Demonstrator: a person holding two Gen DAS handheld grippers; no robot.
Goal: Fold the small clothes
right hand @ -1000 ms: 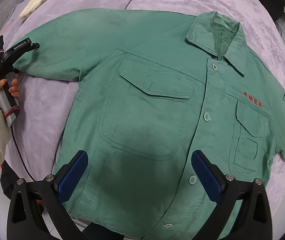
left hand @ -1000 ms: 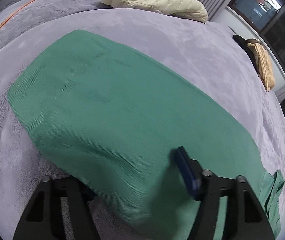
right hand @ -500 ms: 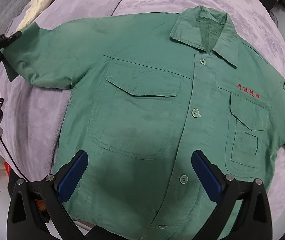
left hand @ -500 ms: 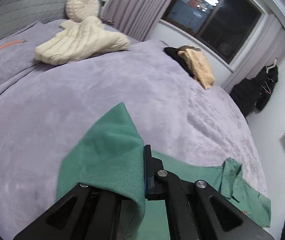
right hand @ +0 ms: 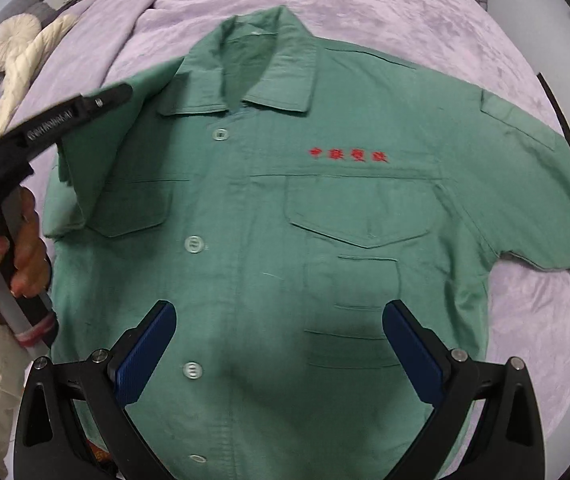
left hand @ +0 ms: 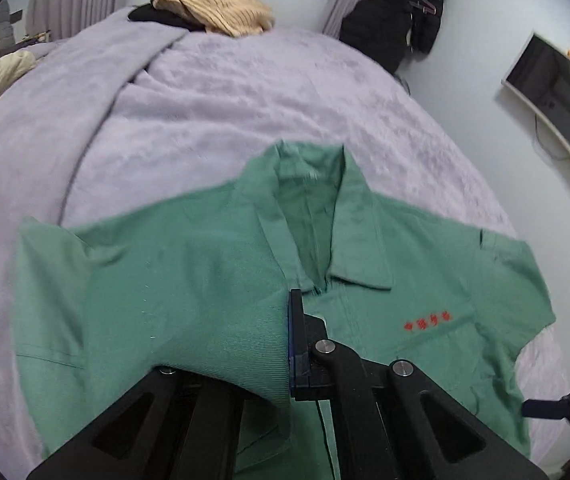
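A green short-sleeved shirt (right hand: pixel 325 208) with red embroidered characters lies front-up and buttoned on the bed. My left gripper (left hand: pixel 287 320) is shut on the edge of one sleeve (left hand: pixel 165 280), and the cloth drapes over its left finger. It holds the sleeve just below the collar (left hand: pixel 349 240), over the chest. The right wrist view shows that gripper (right hand: pixel 119 94) coming in from the left, with the sleeve (right hand: pixel 97 160) lifted and folded inward over a chest pocket. My right gripper (right hand: pixel 281 344) hangs open above the shirt's lower front, with nothing between its blue pads.
A purple plush blanket (left hand: pixel 205 100) covers the bed. At the far edge a tan garment (left hand: pixel 213 12) lies on something black; a cream quilted jacket (right hand: pixel 33 52) lies at the left. A dark coat (left hand: pixel 397 12) and a wall screen (left hand: pixel 557 96) are beyond. A person's hand (right hand: pixel 21 256) grips the left handle.
The left gripper closed on the sleeve edge, lifted it and swung it across onto the shirt's chest near the collar. The right gripper slid rightward over the shirt front and stayed open.
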